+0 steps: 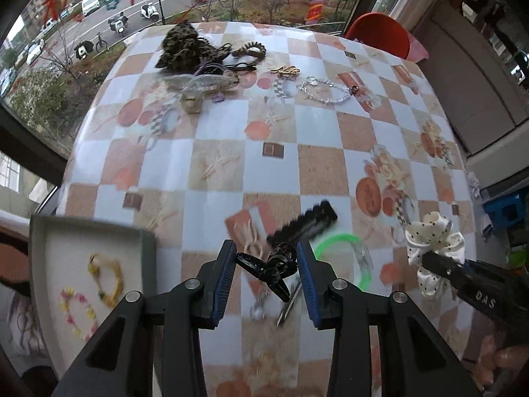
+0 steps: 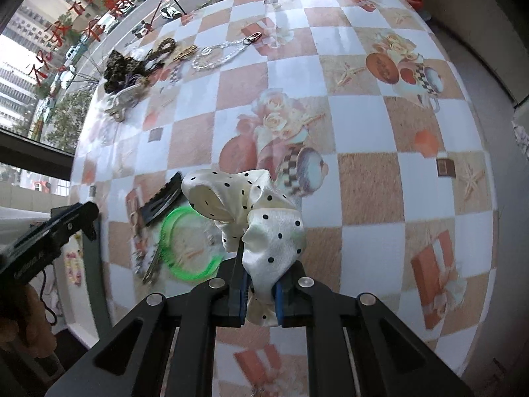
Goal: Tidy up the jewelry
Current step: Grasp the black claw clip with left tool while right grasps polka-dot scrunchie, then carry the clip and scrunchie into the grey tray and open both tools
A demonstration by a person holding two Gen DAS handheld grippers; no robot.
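Observation:
My left gripper (image 1: pixel 267 266) is open around a black claw clip (image 1: pixel 267 268) that sits between its blue pads; the pads do not press on it. My right gripper (image 2: pixel 259 292) is shut on a white polka-dot scrunchie (image 2: pixel 264 218), held above the table; it also shows in the left wrist view (image 1: pixel 433 248). A grey tray (image 1: pixel 46 231) at the near left holds a yellow bracelet (image 1: pixel 107 279) and a pink-yellow bead bracelet (image 1: pixel 77 311). A black comb clip (image 1: pixel 305 221), a green bangle (image 1: pixel 347 254) and a metal clip (image 1: pixel 289 307) lie just ahead.
At the table's far side lie a leopard-print scrunchie (image 1: pixel 183 46), a braided hair tie (image 1: pixel 249 49), a gold hair clip (image 1: pixel 286 70), a clear bead bracelet (image 1: pixel 325 91) and a clear pouch (image 1: pixel 198 87). A red chair (image 1: pixel 380 33) stands beyond the table's far right edge.

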